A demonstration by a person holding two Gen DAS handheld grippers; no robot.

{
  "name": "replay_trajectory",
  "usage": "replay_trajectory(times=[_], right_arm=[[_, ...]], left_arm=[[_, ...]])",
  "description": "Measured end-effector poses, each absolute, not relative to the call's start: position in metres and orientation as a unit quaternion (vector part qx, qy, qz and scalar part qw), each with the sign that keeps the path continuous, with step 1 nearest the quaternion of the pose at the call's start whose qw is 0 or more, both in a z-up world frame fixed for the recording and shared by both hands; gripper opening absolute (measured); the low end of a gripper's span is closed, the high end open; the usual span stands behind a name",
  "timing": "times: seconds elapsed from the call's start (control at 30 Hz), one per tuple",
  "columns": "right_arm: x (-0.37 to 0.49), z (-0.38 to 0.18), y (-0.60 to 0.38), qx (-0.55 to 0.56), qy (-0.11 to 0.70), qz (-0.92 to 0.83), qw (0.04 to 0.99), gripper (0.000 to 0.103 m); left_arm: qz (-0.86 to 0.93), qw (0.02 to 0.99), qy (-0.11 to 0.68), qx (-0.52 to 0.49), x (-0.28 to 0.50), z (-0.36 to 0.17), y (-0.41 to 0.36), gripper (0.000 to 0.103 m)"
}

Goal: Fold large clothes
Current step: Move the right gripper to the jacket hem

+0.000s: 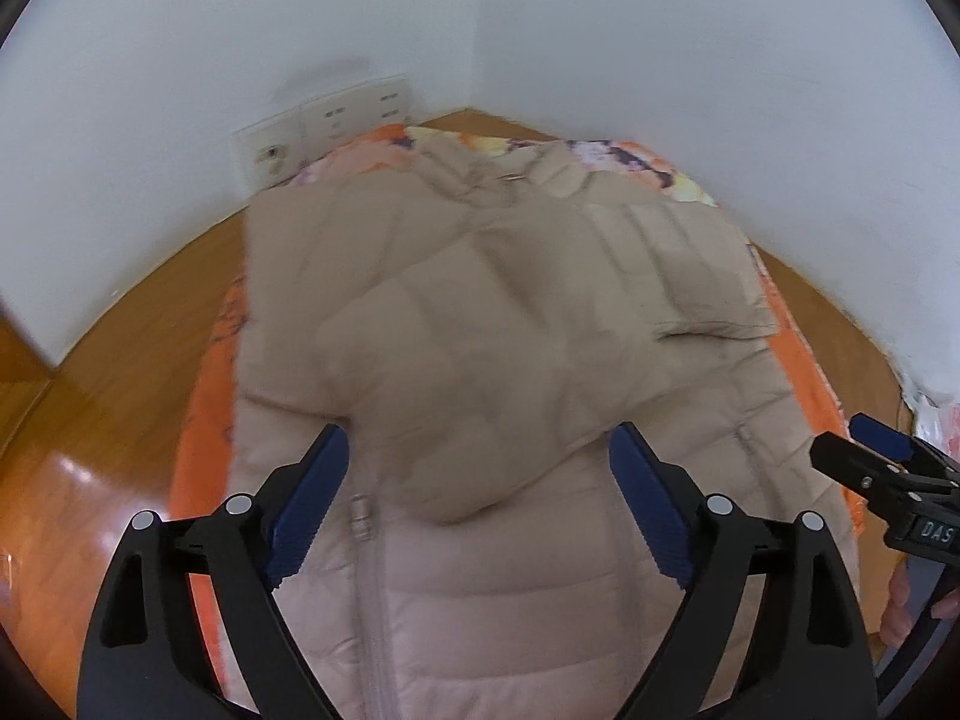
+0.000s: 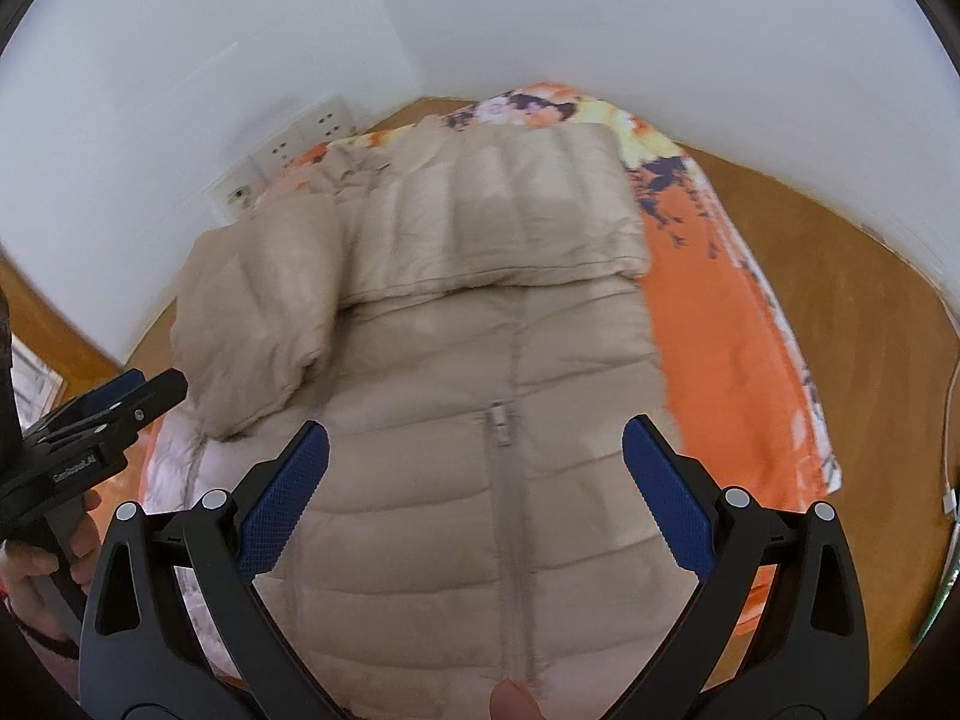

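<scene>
A beige puffer jacket (image 1: 540, 276) lies front up on an orange floral cloth (image 1: 201, 438), its zip (image 1: 366, 588) closed. One sleeve (image 1: 474, 396) lies folded across the chest, blurred. My left gripper (image 1: 480, 438) hovers over that sleeve's cuff, open, nothing between its blue pads (image 1: 306, 510). In the right wrist view the jacket (image 2: 480, 348) shows the sleeve (image 2: 258, 330) at left and another folded panel (image 2: 510, 222) farther up. My right gripper (image 2: 477, 426) stands open above the zip pull (image 2: 500, 420), holding nothing. Each gripper shows at the other view's edge: right (image 1: 864, 450), left (image 2: 132, 396).
The cloth (image 2: 720, 360) lies on a wooden floor (image 1: 90, 420) in a corner of white walls with a socket panel (image 1: 336, 120). A white cable (image 2: 948, 480) runs along the floor at right. A person's hand (image 2: 36, 564) grips the left tool; a thumb (image 2: 510, 702) shows at the bottom.
</scene>
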State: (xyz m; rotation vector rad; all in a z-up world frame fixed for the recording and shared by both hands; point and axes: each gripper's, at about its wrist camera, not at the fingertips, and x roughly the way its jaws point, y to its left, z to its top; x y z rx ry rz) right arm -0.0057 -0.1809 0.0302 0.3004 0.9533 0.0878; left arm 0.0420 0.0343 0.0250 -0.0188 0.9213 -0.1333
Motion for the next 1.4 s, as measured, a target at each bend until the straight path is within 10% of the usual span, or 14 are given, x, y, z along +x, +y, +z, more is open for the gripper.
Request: replay_trajectory(times=[1.0,1.4], right_arm=[[0.053,-0.013,0.028,-0.006,0.482,0.139,0.865,0.097],[0.06,-0.026,0.022,-0.018,0.488,0.094,0.867,0.044]], left_arm=[[0.032,0.879,0.474,-0.029,0.021,-0.009,0.173,0.086],[0.017,0.887,0.461,-0.028,0.024,-0.001,0.176,0.086]])
